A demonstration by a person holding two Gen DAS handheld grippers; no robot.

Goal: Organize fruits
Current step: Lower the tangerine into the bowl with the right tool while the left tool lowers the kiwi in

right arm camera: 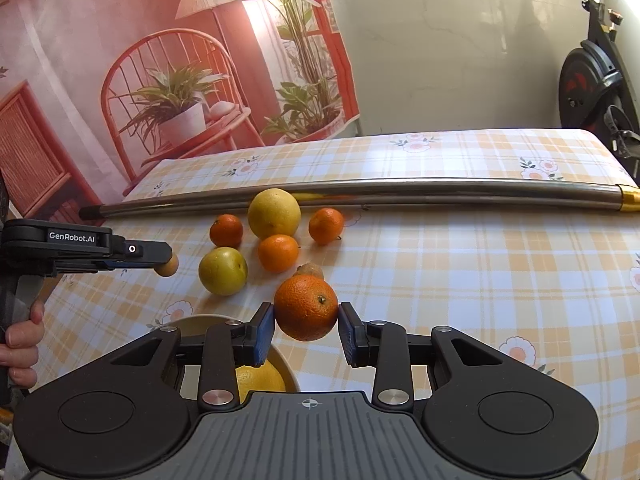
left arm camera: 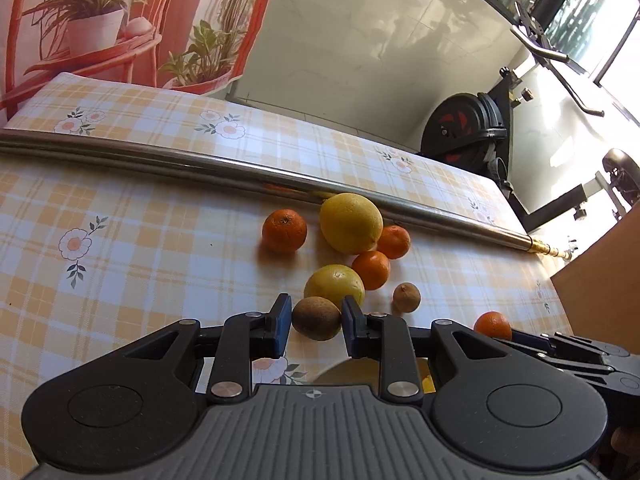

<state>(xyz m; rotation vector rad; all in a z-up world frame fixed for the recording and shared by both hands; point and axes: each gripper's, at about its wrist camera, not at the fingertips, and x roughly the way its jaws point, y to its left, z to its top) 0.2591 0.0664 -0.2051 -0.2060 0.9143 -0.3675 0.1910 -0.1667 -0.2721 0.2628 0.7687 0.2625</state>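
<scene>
A brown, dull-skinned kiwi-like fruit [left arm camera: 316, 318], oval and slightly mottled, sits pinched between the blue pads of the left gripper [left arm camera: 316, 322] at the lower centre of the left wrist view; in the right wrist view it shows only as a tan lump at the tip of that gripper, at the left edge. The right gripper [right arm camera: 306, 322] clamps a bright orange [right arm camera: 306, 307] with pebbled peel and a small dark stem scar — low in the centre of its frame. Below both grippers lies a pale bowl [right arm camera: 280, 360] holding a yellow fruit [right arm camera: 258, 380]. Further up the checked tablecloth [right arm camera: 480, 280] lie the loose fruits: a large yellow citrus [right arm camera: 274, 213], a greenish-yellow one [right arm camera: 223, 271], three small tangerines and a small brown fruit [left arm camera: 406, 297]. Behind them a steel pole [right arm camera: 400, 190] crosses the table. A hand [right arm camera: 20, 344] grips the left gripper's handle at the far left.
</scene>
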